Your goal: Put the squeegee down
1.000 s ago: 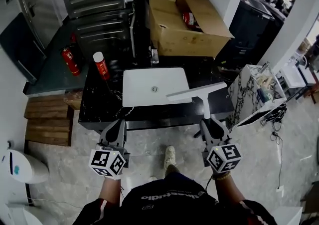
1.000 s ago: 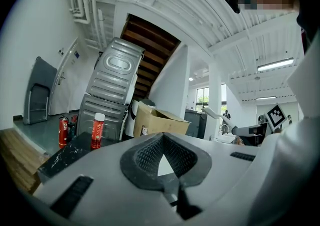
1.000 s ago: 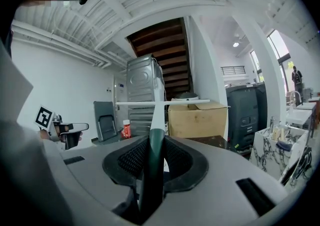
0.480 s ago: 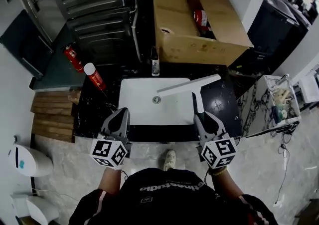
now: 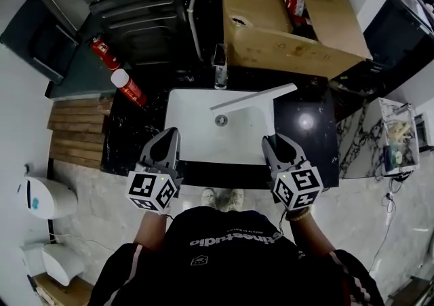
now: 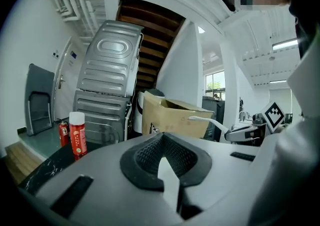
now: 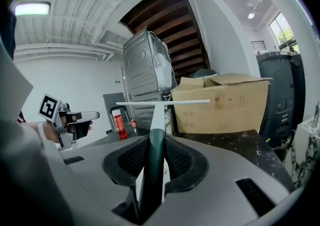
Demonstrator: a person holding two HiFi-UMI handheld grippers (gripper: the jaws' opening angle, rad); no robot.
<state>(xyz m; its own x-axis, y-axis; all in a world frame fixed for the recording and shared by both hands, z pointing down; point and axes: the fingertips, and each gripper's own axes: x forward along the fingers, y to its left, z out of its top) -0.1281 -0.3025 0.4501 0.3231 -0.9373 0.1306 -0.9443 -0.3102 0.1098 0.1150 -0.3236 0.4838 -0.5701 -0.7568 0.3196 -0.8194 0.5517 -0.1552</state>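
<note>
Squeegee (image 5: 252, 98): white blade, dark green handle, not yet set down. In the head view the blade lies aslant over the far right corner of the white sink basin (image 5: 193, 142). Its right tip reaches out over the black marble tabletop (image 5: 312, 152). In the right gripper view the blade stands crosswise, clear of the tabletop, with nothing touching it.

Relative to the claw: the blade is at 12 o'clock from the right claw (image 5: 278, 142), at the far end of the handle. The handle runs straight back between the jaws. The right claw is clamped on the green part of the handle (image 7: 154, 155), a pad against each side.

Left claw (image 5: 167, 136): at 9 o'clock from the right claw, over the basin's near left edge, well apart from the squeegee. Its jaws are drawn together at the tips, with nothing between them.

Step in hand (judgement): the squeegee is carried over the sink and the put-down has not begun.

Next move calls for (judgement):
- lowering the right claw until blade and handle rest on a surface. The bare tabletop at 3 o'clock from the basin looks the flattest spot;
- then parting the jaws and drawing straight back toward 6 o'clock, so the handle is not dragged.

Surroundings: cardboard box (image 5: 285, 40) at 12 o'clock beyond the basin; red spray can (image 5: 129, 87) at 10 o'clock on the tabletop.
</note>
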